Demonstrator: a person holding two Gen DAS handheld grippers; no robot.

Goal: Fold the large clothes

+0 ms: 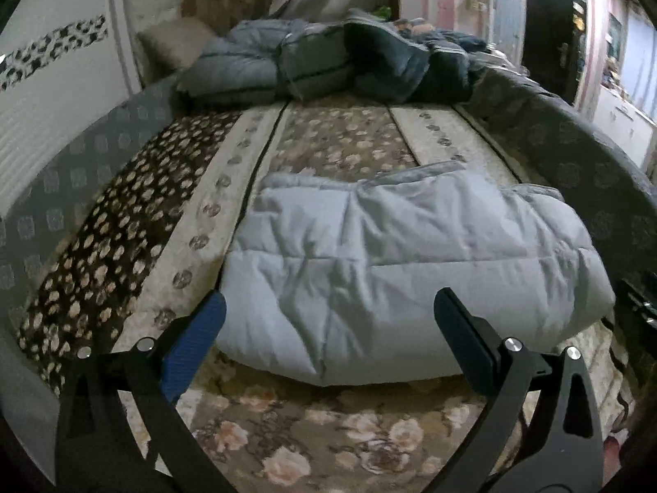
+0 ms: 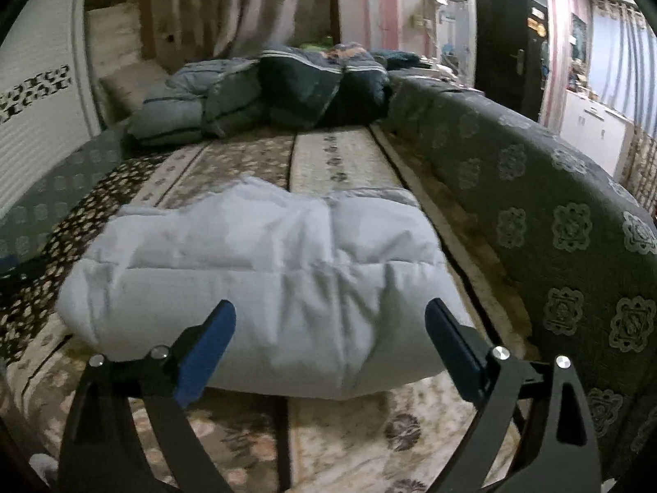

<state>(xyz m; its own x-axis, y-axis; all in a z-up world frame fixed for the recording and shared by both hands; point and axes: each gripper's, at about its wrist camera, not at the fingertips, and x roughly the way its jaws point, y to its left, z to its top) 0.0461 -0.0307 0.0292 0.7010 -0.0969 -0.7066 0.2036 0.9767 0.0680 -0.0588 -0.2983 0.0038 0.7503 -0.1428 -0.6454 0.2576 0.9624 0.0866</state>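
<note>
A pale grey padded jacket (image 1: 406,271) is lying folded into a thick bundle on the floral bedspread (image 1: 341,143), apparently finished and waiting. The left gripper (image 1: 328,324) and right gripper (image 2: 330,324) are hovering just short of its near edge, jaws spread wide and holding nothing, while darker quilted coats (image 1: 328,61) are sitting heaped at the far end.

Folded jacket (image 1: 410,263) before heaped clothes (image 1: 328,65)

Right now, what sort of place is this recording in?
Probably a home living room or bedroom: a floral-covered sofa bed holding a folded pale jacket, curtains behind, a dark door at right.
</note>
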